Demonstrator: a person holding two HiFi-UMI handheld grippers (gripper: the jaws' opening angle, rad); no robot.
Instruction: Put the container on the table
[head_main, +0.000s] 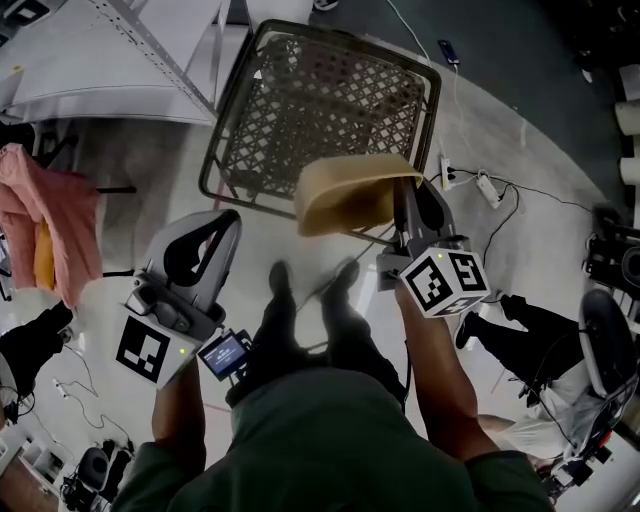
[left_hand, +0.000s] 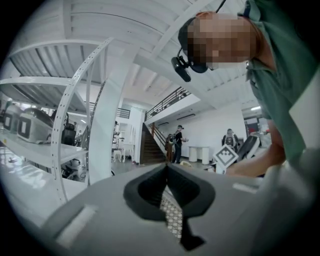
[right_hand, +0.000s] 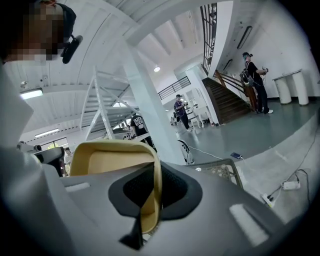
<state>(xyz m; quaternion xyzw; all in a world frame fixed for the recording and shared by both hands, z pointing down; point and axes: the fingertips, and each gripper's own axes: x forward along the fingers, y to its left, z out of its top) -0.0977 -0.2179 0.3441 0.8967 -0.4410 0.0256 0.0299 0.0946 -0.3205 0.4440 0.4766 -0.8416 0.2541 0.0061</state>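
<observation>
Seemingly light, stiff tan container (head_main: 345, 195) over the lattice basket (head_main: 228, 110) hangs by one wall pinched between right gripper (right_hand: 155, 182) fingers; left gripper (left_hand: 166, 175) fingers closed, empty

Lattice basket (head_main: 330, 105), pink cloth (head_main: 42, 212), power strip (head_main: 487, 187)

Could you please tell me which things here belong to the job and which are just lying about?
Job: tan plastic container in the right gripper; dark square lattice-top table.
Lying about: pink cloth; white power strip; dark phone.
</observation>
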